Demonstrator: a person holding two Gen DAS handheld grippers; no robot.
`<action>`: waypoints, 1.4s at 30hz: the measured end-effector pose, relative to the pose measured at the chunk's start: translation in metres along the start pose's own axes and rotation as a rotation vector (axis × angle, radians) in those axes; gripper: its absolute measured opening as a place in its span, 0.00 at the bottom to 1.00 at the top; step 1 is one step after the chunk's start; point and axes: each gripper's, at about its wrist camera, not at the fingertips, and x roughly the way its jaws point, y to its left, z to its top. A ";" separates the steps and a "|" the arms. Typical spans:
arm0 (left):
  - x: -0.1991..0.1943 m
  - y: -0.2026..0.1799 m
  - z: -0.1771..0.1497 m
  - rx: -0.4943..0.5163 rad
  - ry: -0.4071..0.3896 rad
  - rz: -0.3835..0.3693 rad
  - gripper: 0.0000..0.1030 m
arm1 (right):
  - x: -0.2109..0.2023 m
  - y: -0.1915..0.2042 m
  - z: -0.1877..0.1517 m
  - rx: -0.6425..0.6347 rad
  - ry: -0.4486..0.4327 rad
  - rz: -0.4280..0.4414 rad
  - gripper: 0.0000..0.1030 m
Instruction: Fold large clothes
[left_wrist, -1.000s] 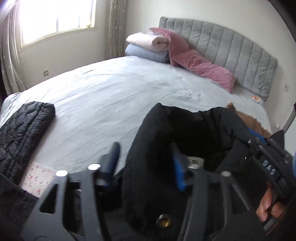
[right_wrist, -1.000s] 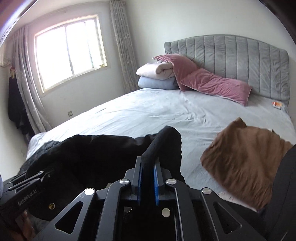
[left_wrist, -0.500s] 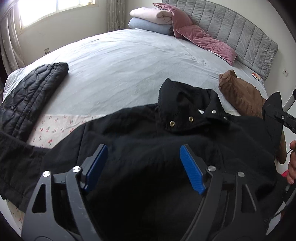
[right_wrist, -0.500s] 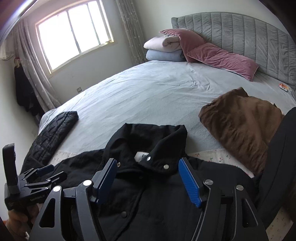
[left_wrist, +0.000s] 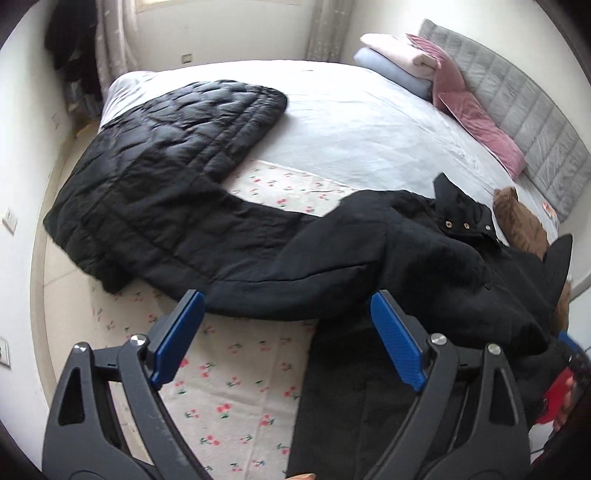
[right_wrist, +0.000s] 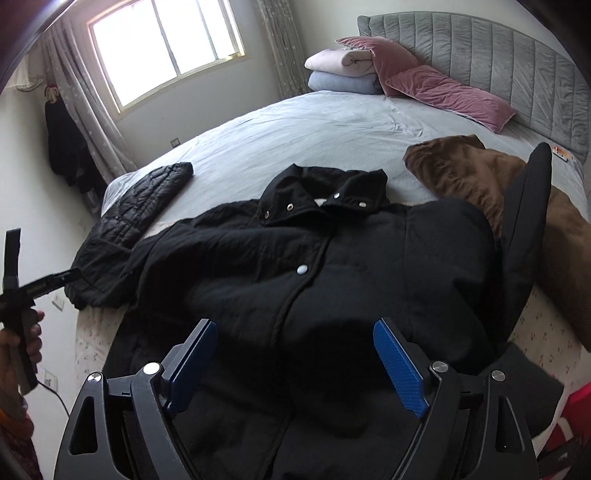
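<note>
A black snap-front coat lies front up on the near edge of the bed, collar toward the headboard. Its left sleeve stretches out sideways toward a quilted black jacket. My left gripper is open and empty, hovering over that sleeve and the floral sheet. My right gripper is open and empty above the coat's lower front. The left gripper's body also shows at the left edge of the right wrist view.
A quilted black jacket lies at the bed's left corner, partly hanging over the edge. A brown garment lies to the right of the coat. Pink pillows and folded blankets sit by the grey headboard.
A second ago both grippers held the coat's collar up. Both have let go, the coat now lies spread on the bed, and both grippers have pulled back; the left has swung toward the sleeve.
</note>
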 end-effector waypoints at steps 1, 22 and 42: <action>-0.001 0.017 -0.001 -0.042 -0.002 0.003 0.89 | 0.001 0.001 -0.008 -0.004 0.002 -0.006 0.85; 0.039 0.108 0.064 -0.303 -0.286 0.073 0.07 | 0.040 -0.004 -0.016 0.008 0.087 -0.022 0.85; 0.019 0.100 0.001 -0.124 -0.097 0.217 0.73 | -0.039 -0.057 -0.017 0.008 0.015 -0.103 0.85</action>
